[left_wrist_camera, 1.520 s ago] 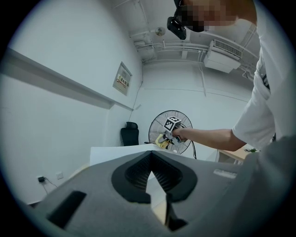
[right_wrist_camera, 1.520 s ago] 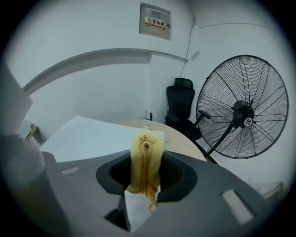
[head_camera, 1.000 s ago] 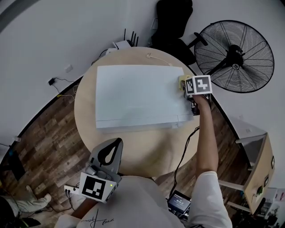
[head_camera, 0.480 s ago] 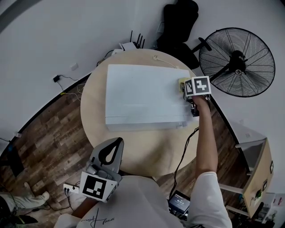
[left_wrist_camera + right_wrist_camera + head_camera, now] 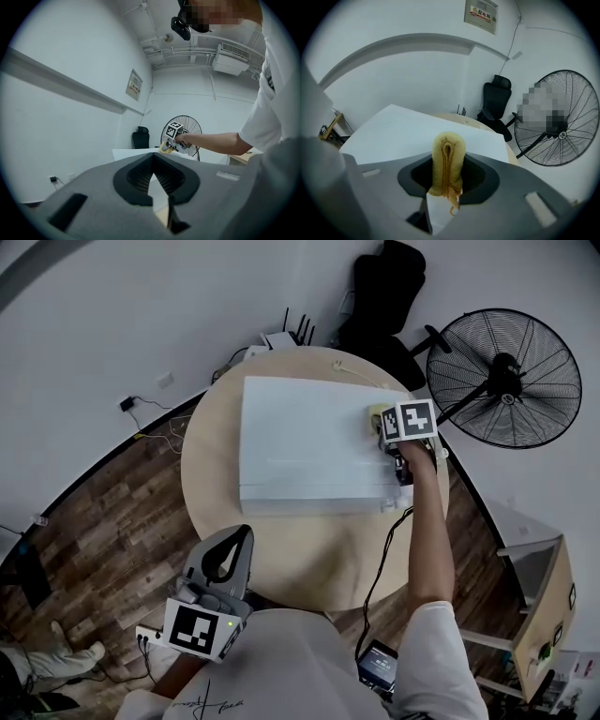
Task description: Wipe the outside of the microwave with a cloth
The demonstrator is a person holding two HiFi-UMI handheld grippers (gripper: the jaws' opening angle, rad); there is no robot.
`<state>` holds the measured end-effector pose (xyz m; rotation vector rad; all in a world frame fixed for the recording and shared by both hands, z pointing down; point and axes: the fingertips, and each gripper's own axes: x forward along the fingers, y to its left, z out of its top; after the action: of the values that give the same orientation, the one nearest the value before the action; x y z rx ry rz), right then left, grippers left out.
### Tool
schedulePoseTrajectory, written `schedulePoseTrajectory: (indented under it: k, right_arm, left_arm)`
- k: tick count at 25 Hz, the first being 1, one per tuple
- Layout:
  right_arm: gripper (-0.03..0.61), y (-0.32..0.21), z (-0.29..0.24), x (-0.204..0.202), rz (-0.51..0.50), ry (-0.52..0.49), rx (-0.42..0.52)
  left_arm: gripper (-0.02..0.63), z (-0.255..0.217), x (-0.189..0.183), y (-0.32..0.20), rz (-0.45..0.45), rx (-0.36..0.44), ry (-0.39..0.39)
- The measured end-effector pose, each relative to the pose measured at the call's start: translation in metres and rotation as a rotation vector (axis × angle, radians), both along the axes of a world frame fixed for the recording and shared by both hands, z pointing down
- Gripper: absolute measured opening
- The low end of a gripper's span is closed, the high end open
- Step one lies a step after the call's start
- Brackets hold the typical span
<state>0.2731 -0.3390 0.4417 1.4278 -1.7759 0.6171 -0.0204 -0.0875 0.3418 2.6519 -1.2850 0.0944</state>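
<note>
The white microwave [image 5: 309, 442] sits on a round wooden table [image 5: 309, 554], its flat top facing up in the head view. My right gripper [image 5: 384, 420] is shut on a folded yellow cloth [image 5: 378, 414] and presses it against the top's right edge, towards the back. In the right gripper view the cloth [image 5: 448, 161] is pinched upright between the jaws, above the white top [image 5: 408, 133]. My left gripper [image 5: 236, 538] hangs low by the person's body, off the table's front edge, shut with nothing in it. From the left gripper view [image 5: 153, 157] the cloth [image 5: 165, 147] is far off.
A large standing fan [image 5: 506, 376] is right of the table, and a black office chair [image 5: 384, 296] stands behind it. A router [image 5: 281, 338] sits at the table's back edge. A black cable [image 5: 384, 559] trails from the right gripper down past the table's front.
The head view has shifted, so the microwave sits further right in the picture. The right gripper and cloth keep the same spot on the top's right edge. The left gripper stays low.
</note>
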Motion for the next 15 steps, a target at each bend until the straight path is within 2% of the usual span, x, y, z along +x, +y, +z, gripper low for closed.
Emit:
schedulePoseTrajectory:
  k: [8,15]
  right_arm:
    - [0.132,-0.001,-0.002,-0.041,-0.029,0.017,0.008]
    - [0.132,-0.005,-0.003,-0.089,-0.074,-0.020,0.010]
  left_arm:
    - [-0.011,0.001,-0.023,0.004,-0.012,-0.003,0.006]
    - [-0.011,0.001,-0.038,0.006,-0.018,-0.001,0.006]
